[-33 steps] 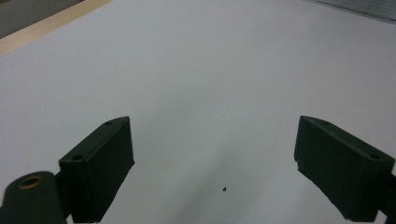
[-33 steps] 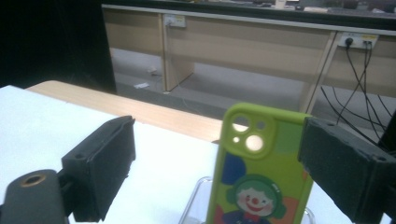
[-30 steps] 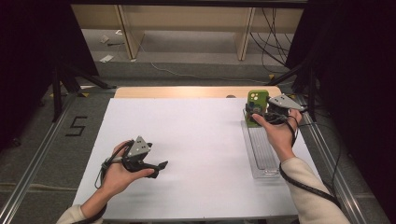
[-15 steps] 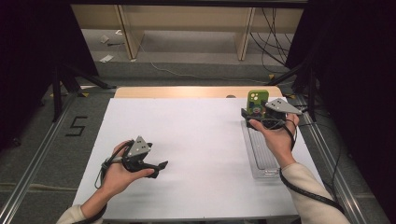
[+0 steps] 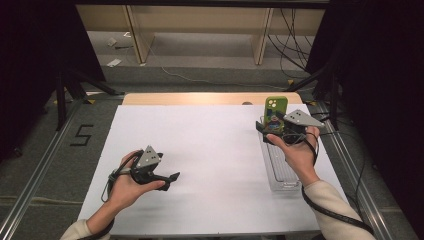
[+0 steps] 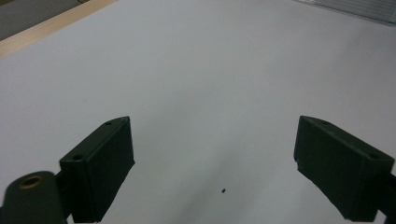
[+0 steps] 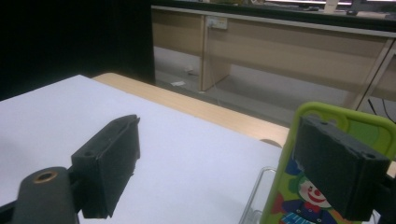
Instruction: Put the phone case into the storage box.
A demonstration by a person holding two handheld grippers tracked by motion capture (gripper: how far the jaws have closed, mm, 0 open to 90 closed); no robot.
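The green phone case [image 5: 276,113], printed with a clown, stands upright on its short edge at the far end of the clear plastic tray [image 5: 280,172] near the right edge of the white table [image 5: 215,150]. Its long axis runs straight up, with the back and the camera cut-out facing the person.

The right claw [image 5: 267,131] is just beside it at the near, lower part. In the right gripper view one black jaw overlaps the case's right edge while the other stands well clear to the left over bare table, so the jaws are apart with nothing pressed between them. They have just been narrowing a little.

The left claw [image 5: 172,178] rests low over the table, well apart from the case, jaws wide and empty.

The right hand is far nearer. The case lies slightly off to the claw's right, so a small sideways shift seems needed to straddle its thin edge.
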